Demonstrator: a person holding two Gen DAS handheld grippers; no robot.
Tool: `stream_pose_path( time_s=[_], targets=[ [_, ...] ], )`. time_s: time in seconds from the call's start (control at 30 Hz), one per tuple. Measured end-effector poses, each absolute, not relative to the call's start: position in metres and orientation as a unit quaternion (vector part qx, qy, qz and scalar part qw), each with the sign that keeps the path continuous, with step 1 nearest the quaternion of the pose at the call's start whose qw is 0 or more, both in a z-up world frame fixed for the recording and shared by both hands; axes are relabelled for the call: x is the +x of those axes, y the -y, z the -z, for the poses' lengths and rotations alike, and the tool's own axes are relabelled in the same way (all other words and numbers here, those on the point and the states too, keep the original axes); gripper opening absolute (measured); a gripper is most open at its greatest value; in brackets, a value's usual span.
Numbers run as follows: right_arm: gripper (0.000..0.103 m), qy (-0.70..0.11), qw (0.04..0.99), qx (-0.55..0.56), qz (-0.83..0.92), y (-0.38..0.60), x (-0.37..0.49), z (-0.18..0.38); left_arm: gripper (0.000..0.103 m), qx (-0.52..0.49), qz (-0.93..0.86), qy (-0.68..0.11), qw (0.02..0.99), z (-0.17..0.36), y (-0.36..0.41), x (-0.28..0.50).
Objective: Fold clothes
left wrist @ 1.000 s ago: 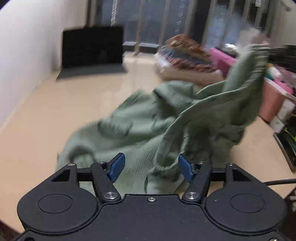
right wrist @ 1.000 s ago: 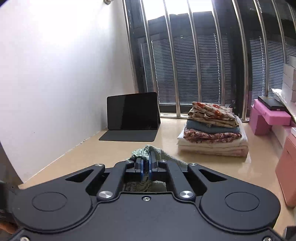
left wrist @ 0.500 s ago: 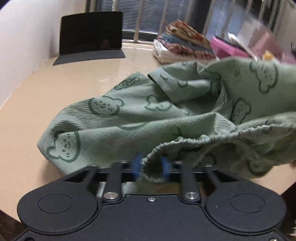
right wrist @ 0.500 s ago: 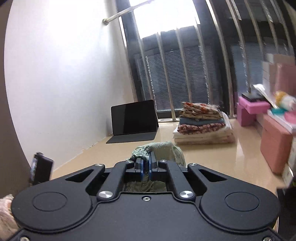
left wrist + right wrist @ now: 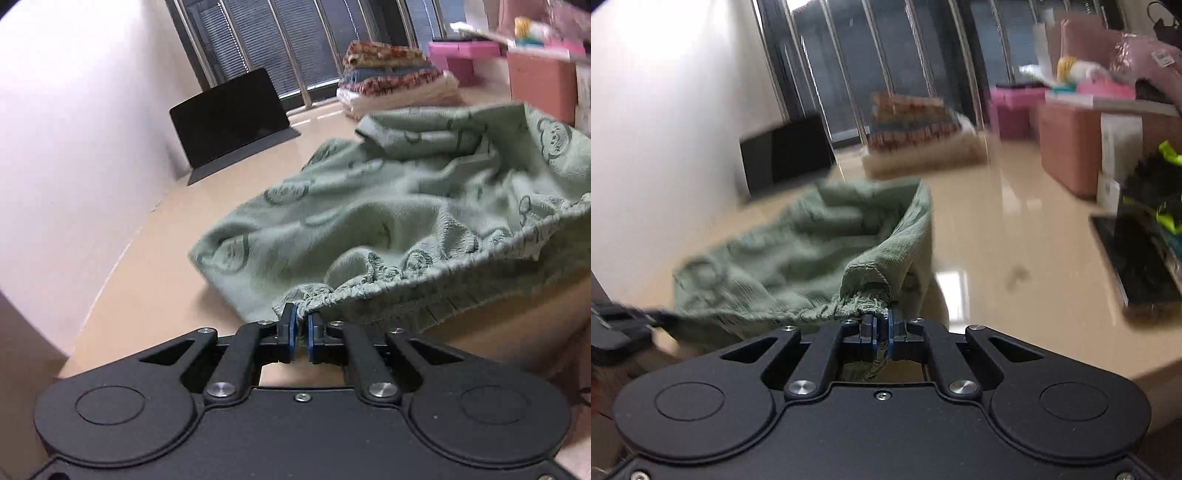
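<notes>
The sage-green crinkled cotton garment printed with bear faces [image 5: 369,221] is spread loose and rumpled over the glossy beige tabletop [image 5: 155,273], its gathered elastic waistband stretched along the near edge. The left gripper [image 5: 300,322] has its blue-padded jaws pressed together on one end of that waistband, cloth bunched right at the tips. And the right gripper [image 5: 881,325] is clamped on the other end, a twist of green fabric pinched between its pads and hanging down behind them; the garment [image 5: 812,240] bellies out ahead of it, blurred. Beyond the garment, toward the barred window, sits a stack of folded patterned textiles on white cloth [image 5: 395,79]. Left of that stack, against the white wall, stands a black tablet propped in a dark folio case [image 5: 229,118]. Right of the stack, a pink plastic box [image 5: 461,55] and a salmon-coloured storage bin [image 5: 541,86].
</notes>
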State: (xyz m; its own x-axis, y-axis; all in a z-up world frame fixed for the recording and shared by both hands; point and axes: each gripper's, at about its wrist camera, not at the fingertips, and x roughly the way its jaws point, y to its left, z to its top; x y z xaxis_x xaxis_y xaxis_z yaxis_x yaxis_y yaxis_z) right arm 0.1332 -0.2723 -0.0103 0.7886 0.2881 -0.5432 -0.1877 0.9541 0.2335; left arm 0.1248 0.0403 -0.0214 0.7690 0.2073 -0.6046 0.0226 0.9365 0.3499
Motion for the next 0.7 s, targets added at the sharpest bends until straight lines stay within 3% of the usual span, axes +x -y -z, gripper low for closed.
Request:
stream_pose_path(
  time_s=[0.17,0.23,0.3,0.57,0.7],
  targets=[
    [0.010,-0.307,0.943,0.053,-0.119,0.262,0.133,0.023,0.014,0.161,-0.083,-0.341,0.922,0.037,-0.038,0.118],
    [0.010,-0.302,0.945,0.046,-0.116,0.261,0.131,0.023,0.031,0.164,-0.100,-0.330,0.924,0.038,-0.034,0.115],
    [0.010,-0.295,0.948,0.036,-0.112,0.259,0.129,0.023,0.034,0.166,-0.111,-0.323,0.925,0.040,-0.031,0.114],
    [0.016,-0.288,0.952,0.027,-0.104,0.252,0.126,0.030,0.033,0.162,-0.112,-0.309,0.930,0.044,-0.028,0.115],
    [0.016,-0.279,0.955,0.009,-0.098,0.248,0.124,0.030,0.017,0.138,-0.092,-0.316,0.934,0.042,-0.032,0.115]
  ],
)
